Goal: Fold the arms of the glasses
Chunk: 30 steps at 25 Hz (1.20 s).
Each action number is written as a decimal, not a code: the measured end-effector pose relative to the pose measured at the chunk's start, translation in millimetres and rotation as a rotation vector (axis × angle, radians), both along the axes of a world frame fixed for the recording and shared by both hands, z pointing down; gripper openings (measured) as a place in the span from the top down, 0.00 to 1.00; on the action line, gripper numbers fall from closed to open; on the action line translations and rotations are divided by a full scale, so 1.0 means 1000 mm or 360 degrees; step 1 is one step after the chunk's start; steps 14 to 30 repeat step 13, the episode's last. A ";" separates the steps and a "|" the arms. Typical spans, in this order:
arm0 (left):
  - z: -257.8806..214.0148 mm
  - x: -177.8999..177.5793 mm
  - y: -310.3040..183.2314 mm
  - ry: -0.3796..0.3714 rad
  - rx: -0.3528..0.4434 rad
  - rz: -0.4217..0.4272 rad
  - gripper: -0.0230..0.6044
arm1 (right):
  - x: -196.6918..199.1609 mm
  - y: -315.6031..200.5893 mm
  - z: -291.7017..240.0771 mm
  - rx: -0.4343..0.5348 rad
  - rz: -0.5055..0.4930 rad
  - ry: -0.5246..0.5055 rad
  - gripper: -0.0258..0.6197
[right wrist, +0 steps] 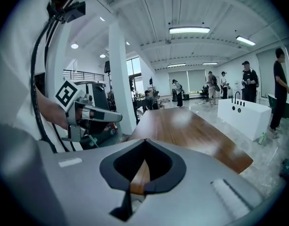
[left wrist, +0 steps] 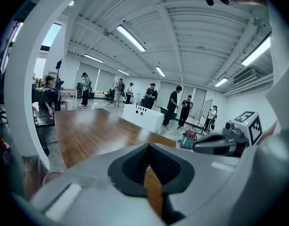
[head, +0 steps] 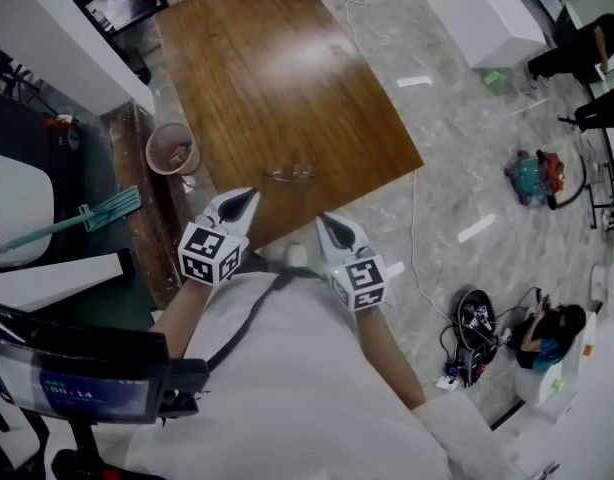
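Both tongs hover at the near edge of the worktop [head: 287, 78], close to the person's chest. The left tongs [head: 245, 204] are pressed together with nothing in them, and the right tongs [head: 331, 230] are likewise together and empty. The glasses [head: 290, 174] lie on the wood just beyond the tips, touched by neither (too small here to tell how the arms sit). They look light, thin, easily bent and likely to skid on that glossy top. I'd steady the front by the bridge and nudge each arm near its hinge.
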<state>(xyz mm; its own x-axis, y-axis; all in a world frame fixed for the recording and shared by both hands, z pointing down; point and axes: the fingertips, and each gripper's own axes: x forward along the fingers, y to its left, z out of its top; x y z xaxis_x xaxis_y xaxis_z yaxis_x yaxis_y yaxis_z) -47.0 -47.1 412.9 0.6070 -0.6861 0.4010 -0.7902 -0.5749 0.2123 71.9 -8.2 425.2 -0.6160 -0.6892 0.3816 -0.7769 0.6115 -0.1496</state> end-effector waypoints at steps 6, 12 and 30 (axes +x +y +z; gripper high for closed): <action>-0.007 0.005 -0.004 0.0015 0.0032 0.0001 0.96 | -0.002 -0.003 -0.002 0.0015 -0.0030 0.0025 0.95; -0.001 0.005 -0.004 0.0001 0.0018 0.0007 0.96 | -0.004 -0.003 0.003 0.0001 -0.0045 0.0035 0.95; 0.000 0.004 -0.004 -0.0001 0.0015 0.0007 0.96 | -0.004 -0.003 0.003 0.0000 -0.0048 0.0037 0.95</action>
